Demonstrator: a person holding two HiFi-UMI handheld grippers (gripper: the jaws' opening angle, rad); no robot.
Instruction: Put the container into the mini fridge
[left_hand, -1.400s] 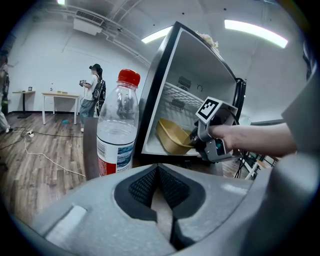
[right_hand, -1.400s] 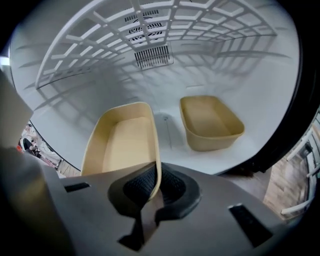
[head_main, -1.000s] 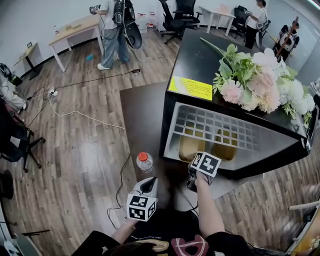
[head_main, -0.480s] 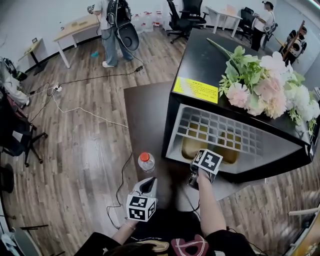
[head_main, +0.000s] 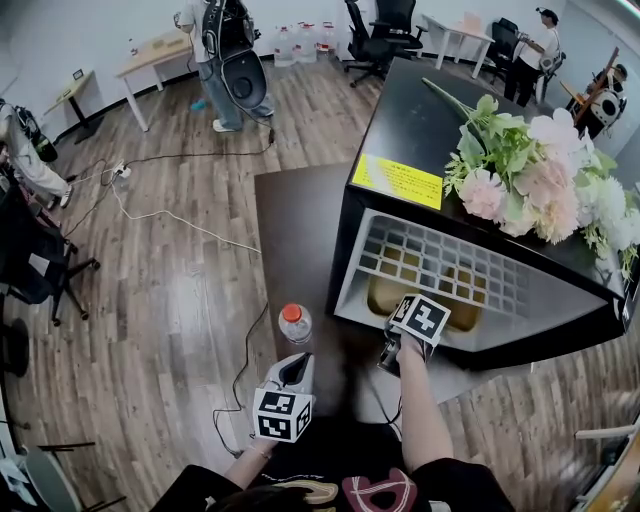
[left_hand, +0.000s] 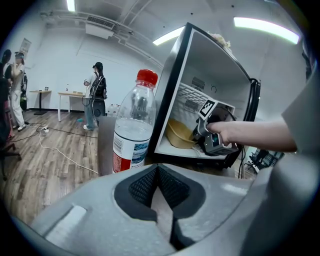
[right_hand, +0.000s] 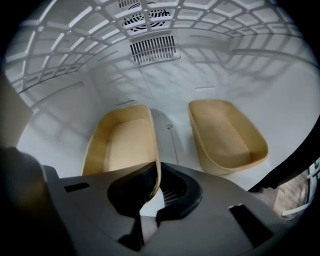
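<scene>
1. The fingers of the right gripper (right_hand: 154, 192) are closed on the rim of a tan container (right_hand: 122, 145), which is held inside the mini fridge (right_hand: 210, 70).
2. A second tan container (right_hand: 227, 135) is seen to the right of those fingers, apart.
3. The fingers of the left gripper (left_hand: 158, 175) are shut on nothing; a water bottle (left_hand: 132, 125) is seen just ahead of them on the surface (head_main: 295, 230).

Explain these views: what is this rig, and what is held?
A person holds a two-jaw gripper in each hand. The head view looks down from their head; each gripper view looks along that gripper's jaws. On a dark table stand an open mini fridge, topped with flowers, and a water bottle. The right gripper reaches inside the fridge, shut on the rim of a tan container; a second tan container sits beside it. The left gripper is shut, empty.
</scene>
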